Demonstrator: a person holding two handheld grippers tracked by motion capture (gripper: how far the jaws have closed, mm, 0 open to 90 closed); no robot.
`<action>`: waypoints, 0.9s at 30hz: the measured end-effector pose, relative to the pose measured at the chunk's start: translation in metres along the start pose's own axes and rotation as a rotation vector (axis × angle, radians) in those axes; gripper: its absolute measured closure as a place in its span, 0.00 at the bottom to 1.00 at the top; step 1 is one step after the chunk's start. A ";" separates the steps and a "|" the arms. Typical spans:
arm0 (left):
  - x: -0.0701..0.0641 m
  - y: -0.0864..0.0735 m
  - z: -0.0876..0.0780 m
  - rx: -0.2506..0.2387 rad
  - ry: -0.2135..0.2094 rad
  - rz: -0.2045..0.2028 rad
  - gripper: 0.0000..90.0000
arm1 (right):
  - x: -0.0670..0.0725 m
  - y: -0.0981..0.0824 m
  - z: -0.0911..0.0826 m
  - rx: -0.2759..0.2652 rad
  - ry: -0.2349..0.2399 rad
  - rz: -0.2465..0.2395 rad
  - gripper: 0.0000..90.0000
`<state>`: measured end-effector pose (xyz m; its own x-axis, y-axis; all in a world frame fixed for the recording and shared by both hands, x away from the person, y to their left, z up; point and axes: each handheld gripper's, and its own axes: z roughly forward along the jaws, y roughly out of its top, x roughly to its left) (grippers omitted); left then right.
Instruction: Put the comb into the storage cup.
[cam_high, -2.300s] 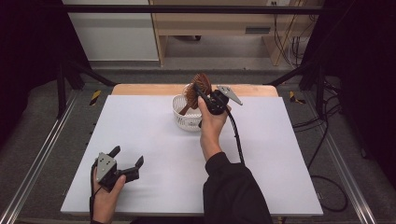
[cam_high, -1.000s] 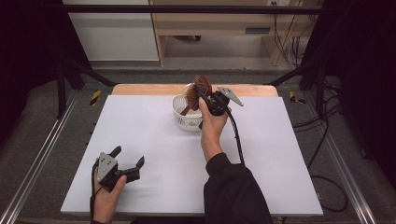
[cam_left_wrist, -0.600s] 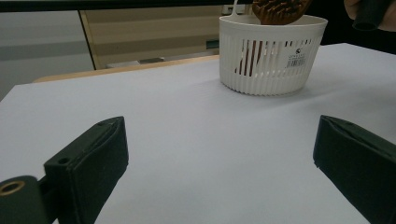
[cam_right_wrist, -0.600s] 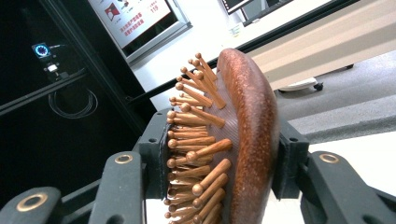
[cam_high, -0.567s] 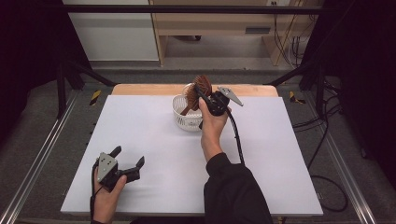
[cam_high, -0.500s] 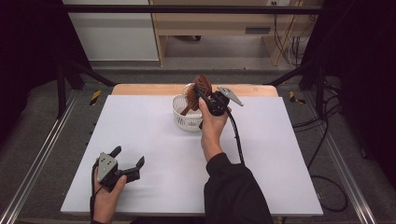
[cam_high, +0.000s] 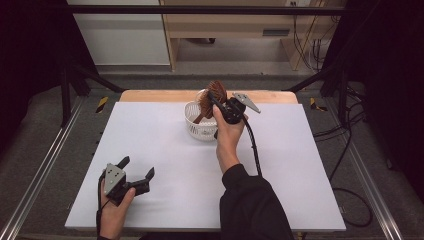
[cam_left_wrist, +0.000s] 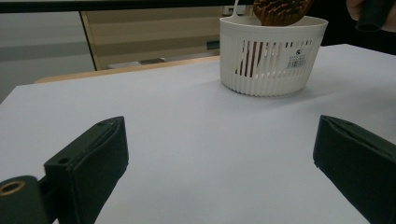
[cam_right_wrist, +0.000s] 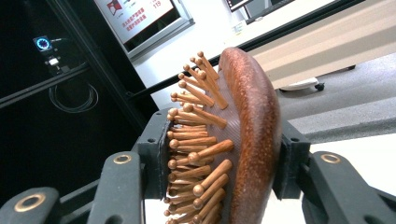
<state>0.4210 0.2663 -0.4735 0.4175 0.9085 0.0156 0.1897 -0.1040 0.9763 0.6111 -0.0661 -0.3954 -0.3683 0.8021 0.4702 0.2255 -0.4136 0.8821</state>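
White tabletop (cam_high: 165, 150), two handheld grippers at work around a white slatted basket (cam_high: 199, 121).

Well to the left of the basket and nearer the person, the left gripper (cam_high: 136, 172) rests low at the table's near edge, its black jaws spread wide with nothing between them; its own view shows bare table between the jaws and the basket beyond. Just right of the basket, the right gripper (cam_high: 216, 100) is raised above the rim, jaws pinching the head of a brown wooden hairbrush (cam_right_wrist: 243, 140), one pad on the pins, one on the back. The brush handle slants down into the basket.
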 end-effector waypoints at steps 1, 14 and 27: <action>0.000 0.000 0.000 0.000 0.000 0.000 0.04 | 0.000 0.000 0.000 0.001 0.002 -0.001 0.55; 0.000 0.000 0.000 0.001 -0.001 0.002 0.04 | -0.002 0.002 -0.001 0.015 0.006 -0.022 0.54; 0.001 0.000 0.000 0.000 0.001 -0.002 0.04 | -0.004 0.003 -0.001 0.024 0.013 -0.022 0.53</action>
<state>0.4212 0.2669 -0.4734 0.4166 0.9090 0.0133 0.1904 -0.1016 0.9764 0.6121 -0.0711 -0.3949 -0.3854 0.8048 0.4514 0.2393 -0.3853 0.8912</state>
